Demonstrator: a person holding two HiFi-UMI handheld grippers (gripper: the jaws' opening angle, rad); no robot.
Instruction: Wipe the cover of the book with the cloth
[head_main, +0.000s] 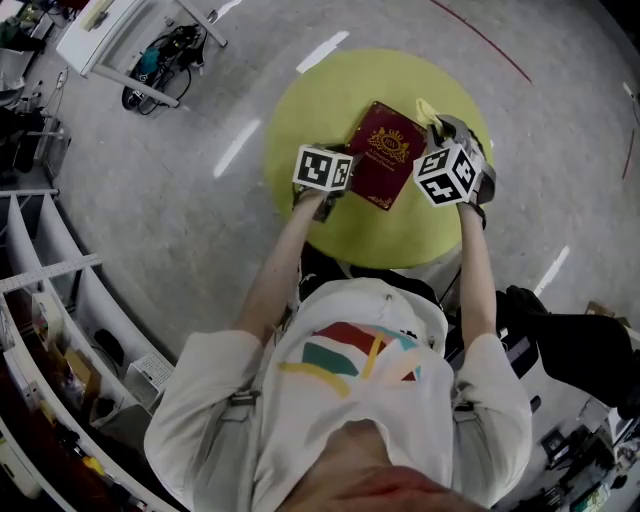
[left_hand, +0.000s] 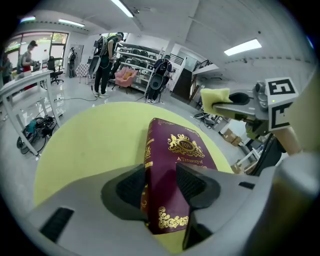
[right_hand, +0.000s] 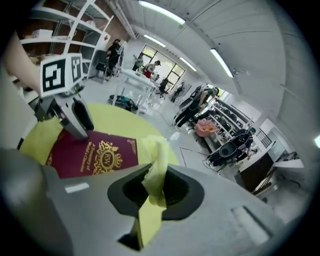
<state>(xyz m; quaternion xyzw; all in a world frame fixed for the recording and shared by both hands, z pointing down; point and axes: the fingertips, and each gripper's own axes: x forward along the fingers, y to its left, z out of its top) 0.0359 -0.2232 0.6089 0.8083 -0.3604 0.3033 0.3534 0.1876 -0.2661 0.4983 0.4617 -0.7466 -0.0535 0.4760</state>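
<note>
A maroon book (head_main: 385, 152) with a gold crest lies on the round yellow-green table (head_main: 330, 110). My left gripper (left_hand: 162, 187) is shut on the book's (left_hand: 182, 150) near end, one pad on the spine side and one on the cover. From the head view, the left gripper (head_main: 338, 192) sits at the book's lower-left edge. My right gripper (right_hand: 156, 192) is shut on a yellow cloth (right_hand: 156, 170), which sticks up between the jaws. It hovers at the book's right side (head_main: 440, 128), with the cloth (head_main: 427, 108) off the cover.
A white frame table (head_main: 110, 35) with cables under it stands far left on the grey floor. Shelving (head_main: 50, 300) runs along the left. A dark bag (head_main: 570, 340) lies at my right. Several people (left_hand: 107, 60) stand far behind the table.
</note>
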